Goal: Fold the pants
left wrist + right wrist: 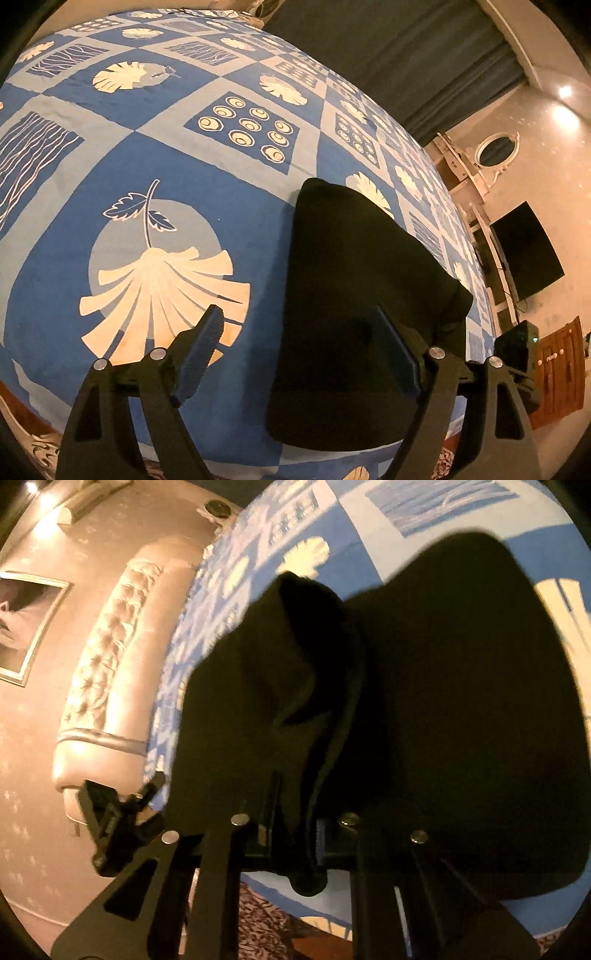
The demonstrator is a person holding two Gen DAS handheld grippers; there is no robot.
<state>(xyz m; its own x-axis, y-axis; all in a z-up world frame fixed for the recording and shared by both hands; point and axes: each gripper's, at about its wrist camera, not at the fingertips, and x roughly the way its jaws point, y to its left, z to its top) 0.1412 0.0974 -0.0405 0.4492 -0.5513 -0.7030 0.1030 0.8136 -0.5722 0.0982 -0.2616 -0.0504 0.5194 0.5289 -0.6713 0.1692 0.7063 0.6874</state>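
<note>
While the left gripper gapes empty above the bedspread, the right gripper pinches the black pants.

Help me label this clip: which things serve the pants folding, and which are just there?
Job: black pants, right tool shut on them, left tool open, bedsheet.
Just there: TV, mirror, headboard, picture.
</note>
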